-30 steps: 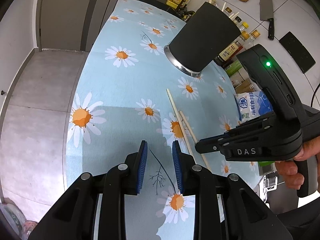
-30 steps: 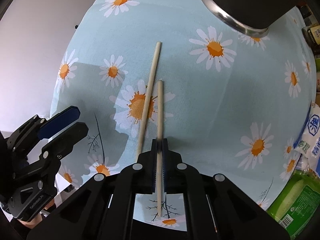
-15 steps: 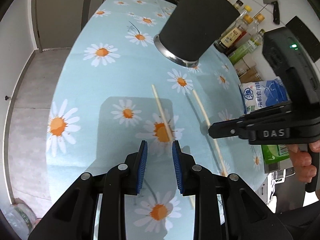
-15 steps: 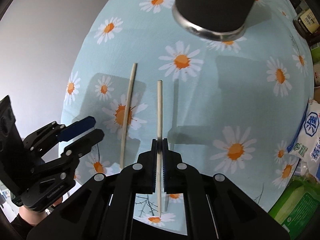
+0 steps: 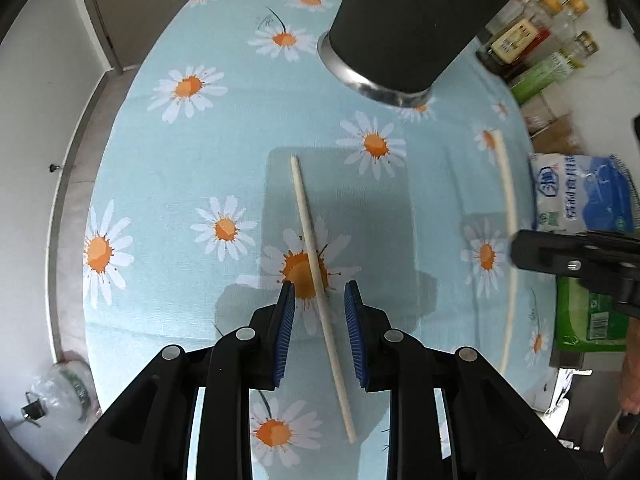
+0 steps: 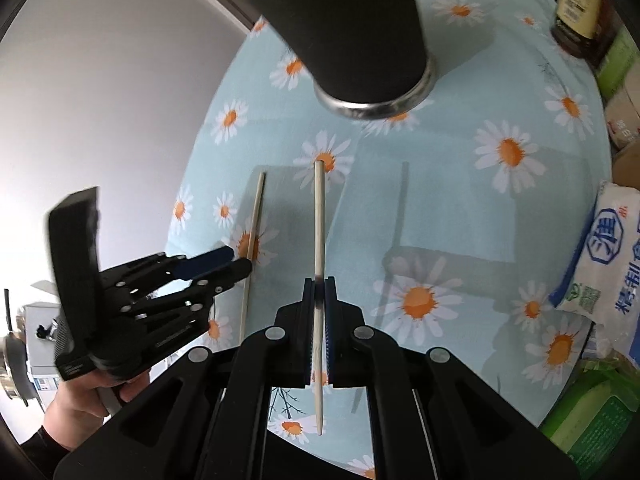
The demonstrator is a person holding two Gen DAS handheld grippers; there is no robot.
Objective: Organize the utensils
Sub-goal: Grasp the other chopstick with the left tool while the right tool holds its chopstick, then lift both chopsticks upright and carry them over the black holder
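My right gripper is clamped on one wooden chopstick. The pads pinch it near its middle, so a long part sticks out forward toward the black utensil holder and a shorter part runs back between the fingers. I think I hold it in the middle so that it stays balanced and does not swing when I tip it into the holder. This chopstick is off the daisy tablecloth; its shadow falls on the cloth to one side.

My left gripper has its fingers apart, not touching anything. The second chopstick lies flat on the cloth, in front of the holder's metal base, and it passes slantwise through the gap between my blue pads. It is a little nearer to the right pad, but free of both. The fingers stand on both sides of it, I judge, to be ready to close on it. The holder stands upright at the far side of the cloth, well apart from this lying chopstick.
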